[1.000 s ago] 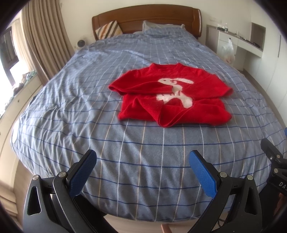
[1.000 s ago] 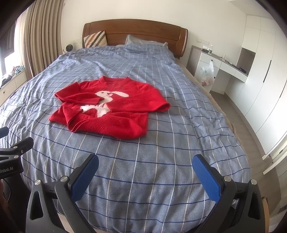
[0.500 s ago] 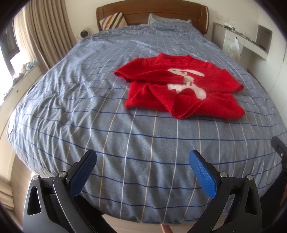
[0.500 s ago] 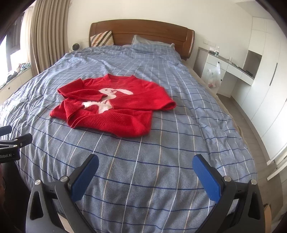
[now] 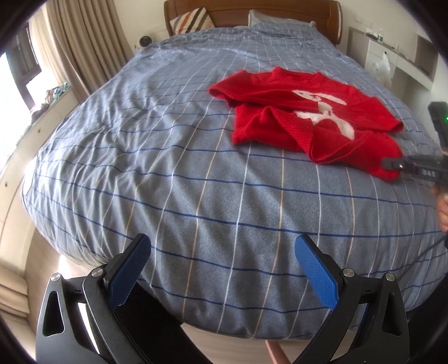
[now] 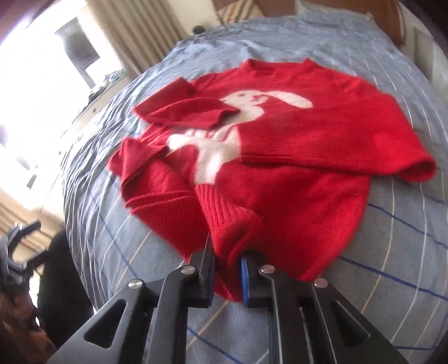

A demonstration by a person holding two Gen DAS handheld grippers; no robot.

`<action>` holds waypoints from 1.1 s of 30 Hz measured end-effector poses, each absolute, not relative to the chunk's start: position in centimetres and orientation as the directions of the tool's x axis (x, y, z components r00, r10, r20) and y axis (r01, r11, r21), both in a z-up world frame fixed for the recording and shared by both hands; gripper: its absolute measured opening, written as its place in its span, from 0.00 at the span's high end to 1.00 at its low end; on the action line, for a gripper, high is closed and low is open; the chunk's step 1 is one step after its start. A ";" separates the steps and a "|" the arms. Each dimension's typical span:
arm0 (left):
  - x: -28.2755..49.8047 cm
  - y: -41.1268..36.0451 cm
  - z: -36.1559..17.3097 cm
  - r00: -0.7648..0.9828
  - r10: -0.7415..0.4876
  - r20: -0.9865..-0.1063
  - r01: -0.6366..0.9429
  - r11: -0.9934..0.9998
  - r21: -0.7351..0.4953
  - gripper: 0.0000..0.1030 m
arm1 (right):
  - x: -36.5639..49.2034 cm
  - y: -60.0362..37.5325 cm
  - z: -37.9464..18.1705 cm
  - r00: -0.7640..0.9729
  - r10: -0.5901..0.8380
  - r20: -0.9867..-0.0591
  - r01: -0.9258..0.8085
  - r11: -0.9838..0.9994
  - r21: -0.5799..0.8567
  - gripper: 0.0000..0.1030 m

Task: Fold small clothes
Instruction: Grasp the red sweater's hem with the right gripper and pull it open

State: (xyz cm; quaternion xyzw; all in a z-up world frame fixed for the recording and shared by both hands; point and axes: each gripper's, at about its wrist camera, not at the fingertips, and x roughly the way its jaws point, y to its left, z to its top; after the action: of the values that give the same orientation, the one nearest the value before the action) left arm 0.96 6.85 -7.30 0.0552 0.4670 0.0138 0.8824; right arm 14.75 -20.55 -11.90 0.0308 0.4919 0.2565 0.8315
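Observation:
A small red sweater (image 5: pixel 308 120) with a white rabbit on its front lies crumpled on the blue checked bed cover (image 5: pixel 168 168), right of the middle in the left wrist view. In the right wrist view the sweater (image 6: pixel 280 156) fills the middle, both sleeves folded over the body. My right gripper (image 6: pixel 227 268) is shut on the sweater's near hem, which is bunched between the blue pads. My left gripper (image 5: pixel 221 268) is open and empty over the bed's near edge, well left of the sweater. The right gripper's body (image 5: pixel 420 165) shows at the sweater's near right corner.
A wooden headboard (image 5: pixel 252 8) with pillows stands at the far end. Curtains (image 5: pixel 84 50) and a window sill run along the left. A white desk (image 5: pixel 392 47) with a plastic bag stands at the right. The floor shows below the bed's near edge.
My right gripper has moved in to the sweater and shut on its near hem. My left gripper has swung left, so the sweater now sits to its right; it stays open.

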 end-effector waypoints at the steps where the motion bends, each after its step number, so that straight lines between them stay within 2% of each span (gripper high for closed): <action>1: 1.0 7.2 -7.4 0.563 0.079 -0.823 0.021 0.994 0.110 0.00 | 13.1 -20.5 -11.5 0.360 0.480 -0.800 -0.467 0.835 0.291 0.90; 4: 1.2 7.7 -7.7 0.557 0.071 -0.827 0.005 0.996 0.089 0.00 | 7.6 -21.7 -11.5 0.301 0.444 -0.844 -0.593 0.780 0.200 0.90; 7: 1.6 7.3 -7.8 0.558 0.055 -0.828 0.009 0.997 0.073 0.00 | 4.4 -24.0 -13.5 0.236 0.341 -0.910 -0.584 0.798 0.148 0.89; 9: 1.7 6.9 -7.8 0.559 0.049 -0.828 0.015 0.998 0.069 0.00 | 2.9 -25.5 -13.7 0.256 0.319 -0.913 -0.552 0.823 0.133 0.87; 12: 1.5 6.5 -7.9 0.559 0.043 -0.828 0.024 0.997 0.068 0.00 | 3.2 -25.8 -11.8 0.337 0.345 -0.876 -0.486 0.861 0.152 0.73; 13: 1.5 6.5 -7.9 0.557 0.044 -0.829 0.026 0.997 0.071 0.00 | 3.6 -25.3 -10.7 0.367 0.375 -0.851 -0.474 0.863 0.176 0.64; 14: 1.4 6.4 -8.0 0.556 0.048 -0.830 0.026 0.997 0.075 0.00 | 4.2 -24.4 -9.5 0.395 0.411 -0.822 -0.466 0.860 0.206 0.50; 16: 1.4 6.5 -8.0 0.553 0.052 -0.831 0.019 0.997 0.075 0.00 | 6.0 -22.1 -7.8 0.425 0.507 -0.750 -0.455 0.836 0.307 0.33; 19: 1.2 7.2 -7.4 0.559 0.042 -0.828 -0.002 0.999 0.049 0.00 | 9.9 -16.7 -7.6 0.381 0.655 -0.653 -0.428 0.751 0.504 0.32; 21: 0.8 8.0 -6.8 0.567 0.042 -0.822 -0.017 0.999 0.040 0.00 | 12.7 -12.2 -8.9 0.334 0.705 -0.625 -0.415 0.706 0.574 0.32; 22: 0.7 8.4 -6.6 0.571 0.045 -0.820 -0.024 0.999 0.038 0.00 | 14.2 -10.2 -10.0 0.312 0.697 -0.645 -0.400 0.713 0.576 0.34; 24: 0.3 9.4 -6.5 0.574 0.057 -0.817 -0.042 0.998 0.040 0.00 | 16.8 -7.3 -12.2 0.339 0.590 -0.732 -0.303 0.806 0.509 0.63; 25: 0.2 9.9 -6.5 0.575 0.065 -0.816 -0.051 0.998 0.044 0.00 | 17.7 -6.6 -13.1 0.367 0.548 -0.751 -0.252 0.836 0.487 0.87; 27: -0.2 11.1 -6.5 0.579 0.084 -0.811 -0.073 0.996 0.051 0.00 | 17.2 -5.7 -13.2 0.461 0.488 -0.741 -0.244 0.873 0.423 0.91; 30: -0.4 13.5 -6.5 0.588 0.104 -0.802 -0.123 0.992 0.039 0.00 | 11.8 -1.6 -10.4 0.449 0.585 -0.675 -0.559 0.773 0.299 0.91; 33: 0.2 15.6 -6.8 0.605 0.068 -0.793 -0.155 0.987 -0.033 0.00 | 5.4 2.2 -10.7 0.346 0.573 -0.743 -0.770 0.625 0.123 0.91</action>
State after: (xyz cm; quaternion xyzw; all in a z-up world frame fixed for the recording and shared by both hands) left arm 0.17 15.60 -6.77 -0.0494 0.4400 0.0624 0.8945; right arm 5.42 2.21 -10.75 -0.1254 0.3944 0.4142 0.8107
